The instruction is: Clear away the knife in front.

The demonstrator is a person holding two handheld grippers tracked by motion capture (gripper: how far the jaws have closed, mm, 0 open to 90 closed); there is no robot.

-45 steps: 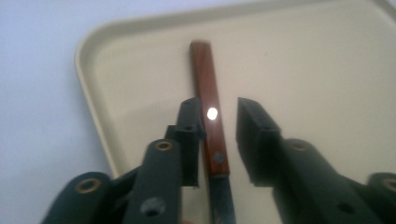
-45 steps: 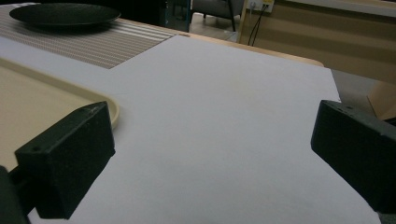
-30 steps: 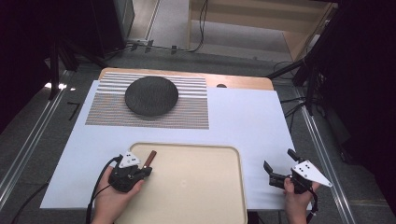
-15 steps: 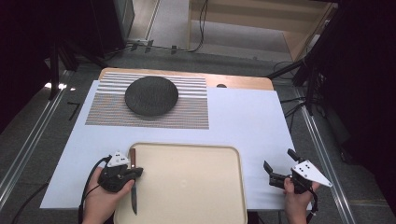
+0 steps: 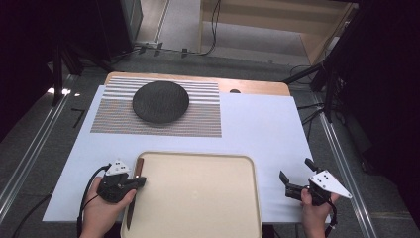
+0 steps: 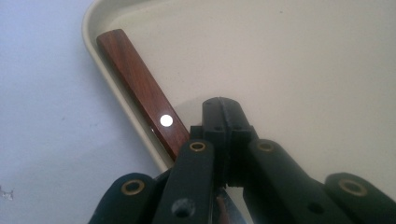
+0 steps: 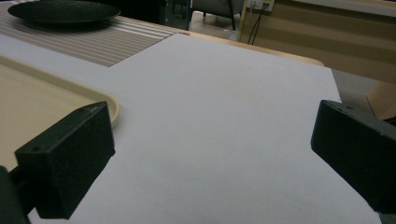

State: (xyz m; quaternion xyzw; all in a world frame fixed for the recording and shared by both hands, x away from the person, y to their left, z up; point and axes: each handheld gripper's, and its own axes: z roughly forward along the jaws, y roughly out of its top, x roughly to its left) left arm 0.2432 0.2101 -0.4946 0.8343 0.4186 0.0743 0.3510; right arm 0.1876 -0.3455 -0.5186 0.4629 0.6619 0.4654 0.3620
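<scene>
Now the knife [image 5: 133, 193] lies along the left edge of the cream tray [image 5: 198, 163], its wooden handle [image 6: 140, 88] pointing away from the person and its blade toward them; a second ago it showed mostly as a handle near the tray's far left corner, and half a second ago it lay beside the tray with the blade pointing toward the person. The left gripper [image 5: 139, 182] has shifted with it and sits over the tray's left rim, its jaws pressed together on the knife where handle meets blade. Farther back the dark plate [image 5: 160, 101] rests on the striped mat [image 5: 198, 119], unchanged. At the right, the right gripper [image 5: 297, 179] hangs where it was, jaws spread wide over the white table cover [image 5: 257, 129], holding nothing.
</scene>
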